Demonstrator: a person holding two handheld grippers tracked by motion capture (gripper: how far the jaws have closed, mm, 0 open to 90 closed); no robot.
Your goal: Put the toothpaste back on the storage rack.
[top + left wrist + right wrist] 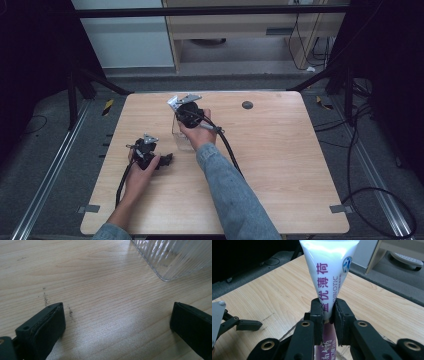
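The right gripper (328,312) is seen clamped on a white toothpaste tube (329,267) w/ purple lettering; jaws are closed narrow on the tube's lower part, approx. where it tapers. The tube's long axis is held upright, flat crimped end up. Below the jaws, the tube's lower end is seen going down into a clear ribbed glass cup (172,257), whose rim is faintly visible under the right gripper in its own view.

In the high view the right gripper (189,112) is held over the cup (181,135), near mid-table. The left gripper (150,155) is rested low on the wooden table (280,165), just beside the cup on the person's left. Its jaws are spread wide, nothing between them; the cup's base lies ahead and to one side of them, apart, not touching.

Judged: the tube is being stood in, or lifted from, the cup — which cannot be told. Either way the move is vertical along the tube's axis. The left gripper is nearer the cup's base, so steadying would fall to it.
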